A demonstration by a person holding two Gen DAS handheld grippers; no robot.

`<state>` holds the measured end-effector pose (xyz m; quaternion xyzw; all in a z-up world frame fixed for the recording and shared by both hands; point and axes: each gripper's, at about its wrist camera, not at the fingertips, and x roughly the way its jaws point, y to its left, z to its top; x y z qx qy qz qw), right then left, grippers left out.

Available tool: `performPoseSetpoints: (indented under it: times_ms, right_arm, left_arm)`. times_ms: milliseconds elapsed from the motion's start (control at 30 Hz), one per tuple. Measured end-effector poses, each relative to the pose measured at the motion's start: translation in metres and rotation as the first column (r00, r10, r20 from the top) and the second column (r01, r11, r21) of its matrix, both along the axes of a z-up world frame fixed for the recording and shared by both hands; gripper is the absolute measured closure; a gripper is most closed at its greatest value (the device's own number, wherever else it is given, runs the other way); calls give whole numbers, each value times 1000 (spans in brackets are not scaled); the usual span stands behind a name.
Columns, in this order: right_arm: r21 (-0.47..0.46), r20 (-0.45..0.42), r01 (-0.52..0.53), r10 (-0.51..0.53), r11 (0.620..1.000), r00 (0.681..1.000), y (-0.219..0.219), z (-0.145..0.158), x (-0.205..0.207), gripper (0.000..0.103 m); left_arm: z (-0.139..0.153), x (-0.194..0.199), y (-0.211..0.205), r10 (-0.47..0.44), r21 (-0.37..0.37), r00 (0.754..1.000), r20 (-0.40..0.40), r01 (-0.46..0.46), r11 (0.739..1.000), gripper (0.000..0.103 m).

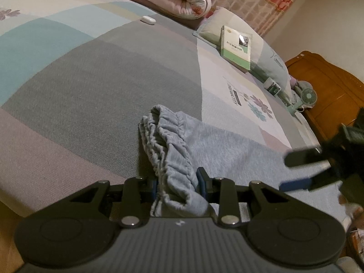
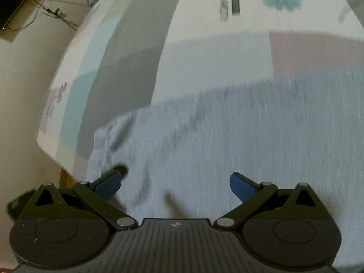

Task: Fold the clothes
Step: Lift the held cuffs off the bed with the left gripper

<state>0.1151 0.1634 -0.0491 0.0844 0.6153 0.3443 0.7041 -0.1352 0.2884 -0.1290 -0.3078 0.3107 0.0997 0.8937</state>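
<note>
Two grippers at work over grey sweatpants (image 1: 218, 145) spread on patchwork bedsheet (image 1: 91, 86), well short of book (image 1: 236, 45) on pillow. Left gripper (image 1: 178, 185) clamped on bunched elastic waistband (image 1: 163, 141); right gripper (image 2: 176, 184) spread wide, empty, hovering over flat cloth right of waistband. Likely mid-fold, one end lifted. Next probably: bringing right gripper down onto fabric edge, pinching, then carrying over
</note>
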Motion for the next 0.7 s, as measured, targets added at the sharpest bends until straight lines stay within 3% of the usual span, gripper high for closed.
performPoseSetpoints:
  times_ms: [200,400,700]
  right_arm:
    - [8,-39,-17,17,1000,999,-3,-17,4,0]
    - [7,-197,-31,32,999,980,-26,-27,-16,0]
    - [-5,-248,-45,42,999,968,-38,-24,-34,0]
  left_arm:
    - [0,0,2,-4,-5,1000,0,4,1000,72]
    - [1,0,1,-2,-4,1000,-2,2,1000,72]
    - [1,2,2,-4,3,1000,-15,4,1000,72]
